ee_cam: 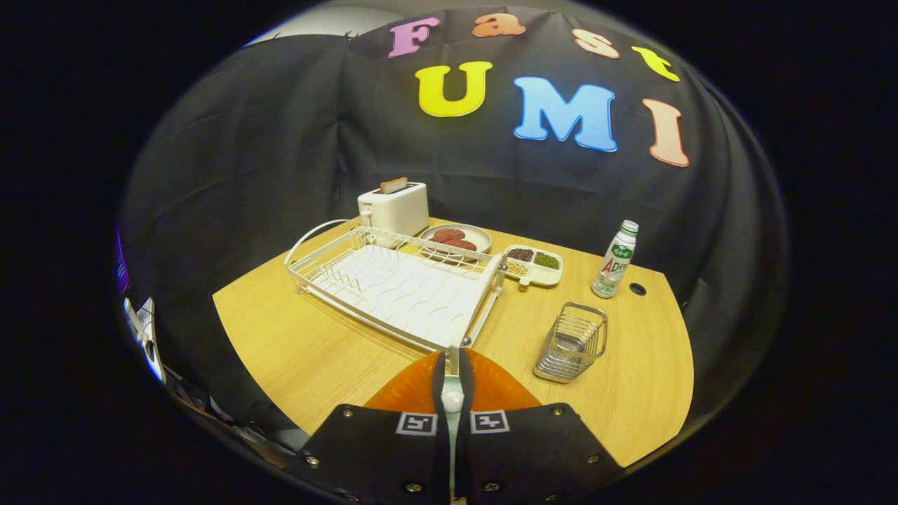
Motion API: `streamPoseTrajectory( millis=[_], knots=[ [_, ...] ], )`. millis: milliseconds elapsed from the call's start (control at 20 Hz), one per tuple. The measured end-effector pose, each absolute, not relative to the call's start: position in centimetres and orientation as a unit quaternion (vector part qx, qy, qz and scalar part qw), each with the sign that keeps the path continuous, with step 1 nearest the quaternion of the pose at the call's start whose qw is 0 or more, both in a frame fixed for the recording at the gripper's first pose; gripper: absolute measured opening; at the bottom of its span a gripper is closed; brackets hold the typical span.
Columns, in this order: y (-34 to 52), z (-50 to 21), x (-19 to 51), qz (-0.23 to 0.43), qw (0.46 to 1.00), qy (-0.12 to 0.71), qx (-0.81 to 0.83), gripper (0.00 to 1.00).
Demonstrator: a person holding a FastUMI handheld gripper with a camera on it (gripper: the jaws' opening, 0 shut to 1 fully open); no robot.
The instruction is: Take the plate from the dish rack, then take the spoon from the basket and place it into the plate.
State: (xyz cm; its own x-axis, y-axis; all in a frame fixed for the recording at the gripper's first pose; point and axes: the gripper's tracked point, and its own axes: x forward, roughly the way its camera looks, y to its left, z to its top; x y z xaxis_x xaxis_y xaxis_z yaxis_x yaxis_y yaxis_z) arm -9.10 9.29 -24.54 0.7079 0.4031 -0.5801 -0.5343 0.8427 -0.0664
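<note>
An orange plate (499,387) lies on the wooden table just in front of the white dish rack (393,284), whose slots hold nothing. My gripper (452,384) hangs right over the plate, its fingers almost together and pressing on a small white spoon (452,402). Only a rounded bit of the spoon and a pale stem show in the narrow gap. Beyond the fingers to the right stands the wire basket (572,341); its inside looks bare.
A white toaster (394,207) with a slice of toast stands behind the rack. Beside it sit a pink plate of dark patties (456,240) and a divided tray of grains (534,264). A bottle (615,259) stands beyond the basket.
</note>
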Motion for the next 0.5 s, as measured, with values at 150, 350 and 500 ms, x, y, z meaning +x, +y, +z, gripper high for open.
streamPoseTrajectory(
  millis=[150, 350, 500],
  knots=[
    [10.2, -25.2, -8.8, 0.260, 0.911, 0.290, -0.134, 0.04],
    [11.5, -26.0, -8.5, 0.273, 0.905, 0.294, -0.143, 0.09],
    [11.0, -25.7, -7.7, 0.264, 0.907, 0.282, -0.168, 0.14]
  ],
)
